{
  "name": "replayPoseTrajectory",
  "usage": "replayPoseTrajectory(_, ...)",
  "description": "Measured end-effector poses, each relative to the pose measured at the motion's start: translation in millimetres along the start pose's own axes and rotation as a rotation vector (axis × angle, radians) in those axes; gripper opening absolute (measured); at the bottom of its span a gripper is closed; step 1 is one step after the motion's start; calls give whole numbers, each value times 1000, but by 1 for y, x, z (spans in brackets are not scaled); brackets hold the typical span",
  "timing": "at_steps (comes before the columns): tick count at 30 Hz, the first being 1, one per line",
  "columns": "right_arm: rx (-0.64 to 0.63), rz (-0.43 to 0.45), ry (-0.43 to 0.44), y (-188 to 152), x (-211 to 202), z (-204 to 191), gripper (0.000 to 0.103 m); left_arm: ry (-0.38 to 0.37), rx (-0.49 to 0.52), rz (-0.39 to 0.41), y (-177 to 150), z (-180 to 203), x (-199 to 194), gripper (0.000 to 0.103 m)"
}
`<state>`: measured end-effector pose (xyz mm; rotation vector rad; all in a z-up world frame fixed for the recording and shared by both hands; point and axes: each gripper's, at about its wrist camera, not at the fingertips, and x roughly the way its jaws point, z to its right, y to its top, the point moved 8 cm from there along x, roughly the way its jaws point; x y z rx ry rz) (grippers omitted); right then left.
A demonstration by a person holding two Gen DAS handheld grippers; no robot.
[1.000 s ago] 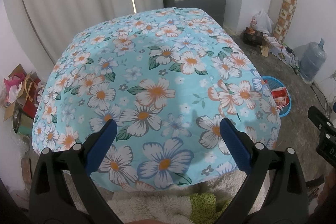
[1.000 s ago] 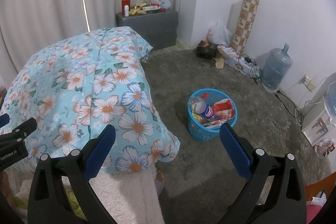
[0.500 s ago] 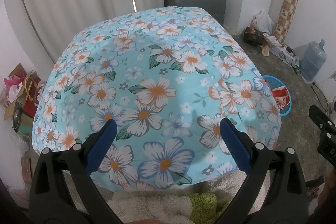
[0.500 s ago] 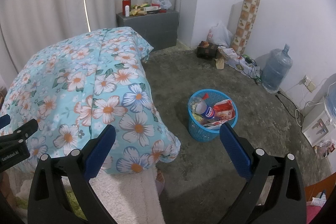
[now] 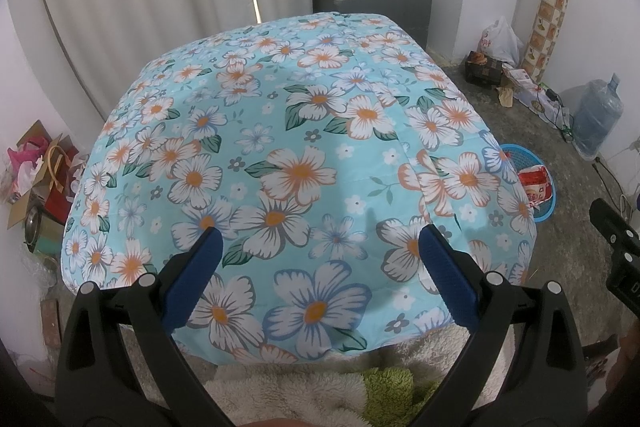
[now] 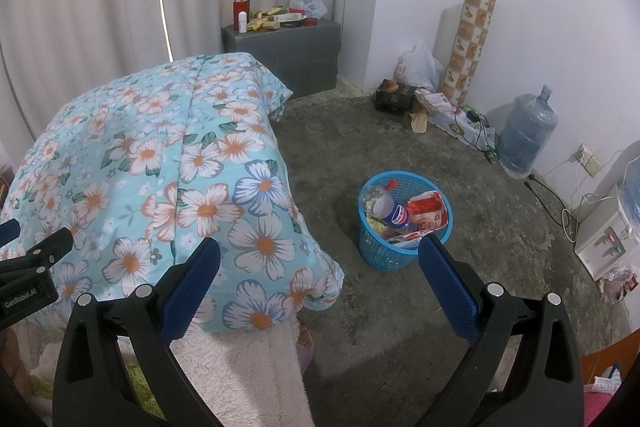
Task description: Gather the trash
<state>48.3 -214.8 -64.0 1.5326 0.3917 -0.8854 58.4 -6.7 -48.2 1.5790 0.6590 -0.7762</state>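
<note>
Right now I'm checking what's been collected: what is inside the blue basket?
The blue basket holds a Pepsi bottle and a red-and-white snack bag; whatever lies under them is hidden.

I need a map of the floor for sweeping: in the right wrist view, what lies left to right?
Blue floral bedspread → blue plastic basket of trash → clear blue water jug → white water dispenser.

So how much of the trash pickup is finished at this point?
Some looks done: the blue basket on the floor already holds a plastic bottle and a red wrapper. Nothing is in hand; the left gripper and right gripper are both open and empty. The floral bedspread shows no trash, so little seems left there.
</note>
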Motion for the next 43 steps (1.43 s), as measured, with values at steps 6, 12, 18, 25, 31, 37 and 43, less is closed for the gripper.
replayPoseTrajectory(6,1,-1,-1,0,0,0,96,-1,2,-2,0,0,1,94)
replayPoseTrajectory(12,2,1,-1,0,0,-1,96,-1,1,-1,0,0,0,94)
replayPoseTrajectory(18,2,1,-3,0,0,-1,96,-2,2,-2,0,0,0,94)
replayPoseTrajectory(25,2,1,-3,-1,0,-2,96,-1,0,-3,-1,0,1,94)
replayPoseTrajectory(31,3,2,-4,-1,0,-2,96,-2,2,-4,-1,0,1,94)
replayPoseTrajectory(37,4,4,-5,-1,0,-2,96,-2,1,-5,0,0,1,94)
replayPoseTrajectory(43,3,3,-5,-2,0,-3,96,-3,-2,-8,-1,0,2,94)
